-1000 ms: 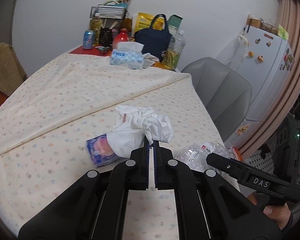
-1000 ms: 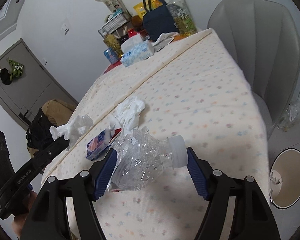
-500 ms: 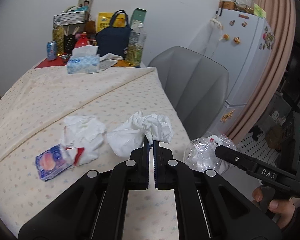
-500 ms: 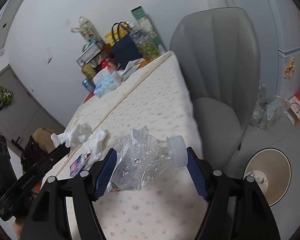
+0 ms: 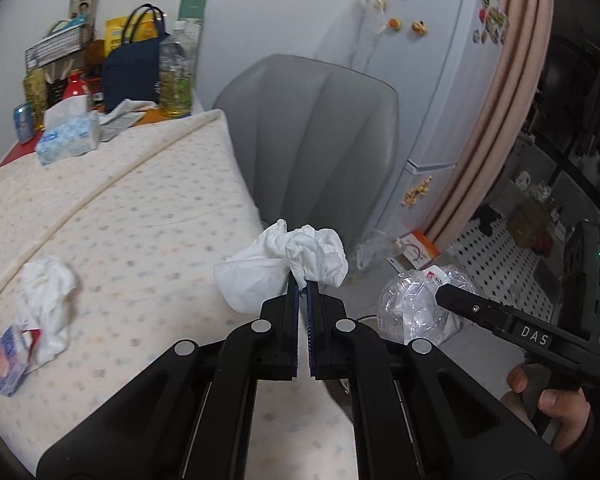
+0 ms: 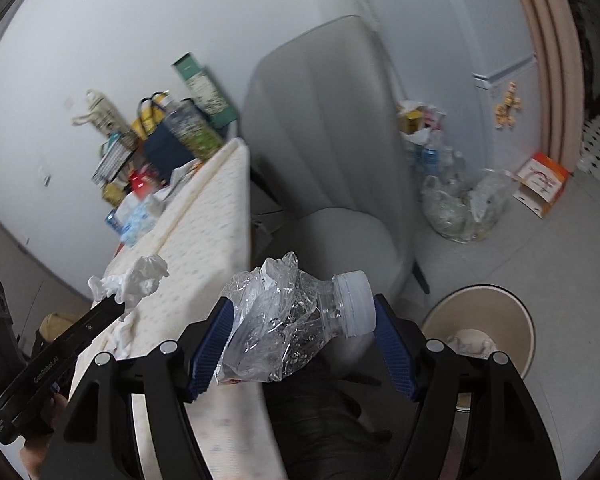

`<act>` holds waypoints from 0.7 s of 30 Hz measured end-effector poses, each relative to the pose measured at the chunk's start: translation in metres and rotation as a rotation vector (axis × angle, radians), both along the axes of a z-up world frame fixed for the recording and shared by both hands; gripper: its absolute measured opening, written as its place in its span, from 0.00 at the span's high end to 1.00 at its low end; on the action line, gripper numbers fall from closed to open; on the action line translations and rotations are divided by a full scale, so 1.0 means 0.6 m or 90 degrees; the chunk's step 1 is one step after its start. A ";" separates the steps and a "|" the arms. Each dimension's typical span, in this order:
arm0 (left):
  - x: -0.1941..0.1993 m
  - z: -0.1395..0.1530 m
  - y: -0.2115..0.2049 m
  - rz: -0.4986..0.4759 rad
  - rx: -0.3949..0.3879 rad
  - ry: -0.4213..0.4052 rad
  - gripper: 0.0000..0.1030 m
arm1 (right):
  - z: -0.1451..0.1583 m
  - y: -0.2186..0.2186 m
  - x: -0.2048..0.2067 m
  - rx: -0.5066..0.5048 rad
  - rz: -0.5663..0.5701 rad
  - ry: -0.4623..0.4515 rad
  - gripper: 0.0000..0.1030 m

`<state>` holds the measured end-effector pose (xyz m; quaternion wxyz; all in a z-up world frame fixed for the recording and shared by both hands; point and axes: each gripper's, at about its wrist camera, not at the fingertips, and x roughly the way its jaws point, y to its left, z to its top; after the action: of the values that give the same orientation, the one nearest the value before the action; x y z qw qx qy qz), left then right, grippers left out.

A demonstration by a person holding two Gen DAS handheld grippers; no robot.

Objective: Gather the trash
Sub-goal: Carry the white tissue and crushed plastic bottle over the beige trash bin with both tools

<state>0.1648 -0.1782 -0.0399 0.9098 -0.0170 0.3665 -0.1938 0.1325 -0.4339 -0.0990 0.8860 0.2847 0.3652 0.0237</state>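
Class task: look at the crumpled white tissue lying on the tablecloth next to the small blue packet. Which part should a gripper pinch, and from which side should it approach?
Pinch the raised, bunched top of the crumpled tissue, coming down from above. It lies loose on the tablecloth, so its folds stand up and give the jaws something to close on. Its lower edge overlaps the blue packet, so a low approach from that side might catch both.

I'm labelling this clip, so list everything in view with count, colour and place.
tissue wad: 1, white, in left gripper
crushed bottle: 1, clear, in right gripper
tissue: 1, white, on table
packet: 1, blue-pink, beside that tissue
tissue box: 1, blue, far table end
bag: 1, navy, far end
chair: 1, grey, beside table
bin: 1, beige, floor
fridge: 1, white, right
left gripper: shut
right gripper: clamping bottle
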 end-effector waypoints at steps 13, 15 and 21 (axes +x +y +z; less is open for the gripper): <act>0.063 -0.061 -0.167 -0.086 0.036 0.053 0.96 | -0.092 -0.146 0.003 0.041 -0.092 0.057 0.33; 0.069 -0.071 -0.187 -0.096 0.042 0.060 0.96 | -0.111 -0.167 0.006 0.049 -0.104 0.065 0.32; 0.077 -0.100 -0.241 -0.125 0.059 0.083 0.96 | -0.161 -0.217 -0.003 0.089 -0.138 0.083 0.14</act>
<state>0.2107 -0.3228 -0.1000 0.8607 0.0481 0.4332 -0.2632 0.1307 -0.5641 -0.1954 0.8359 0.3845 0.3863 -0.0648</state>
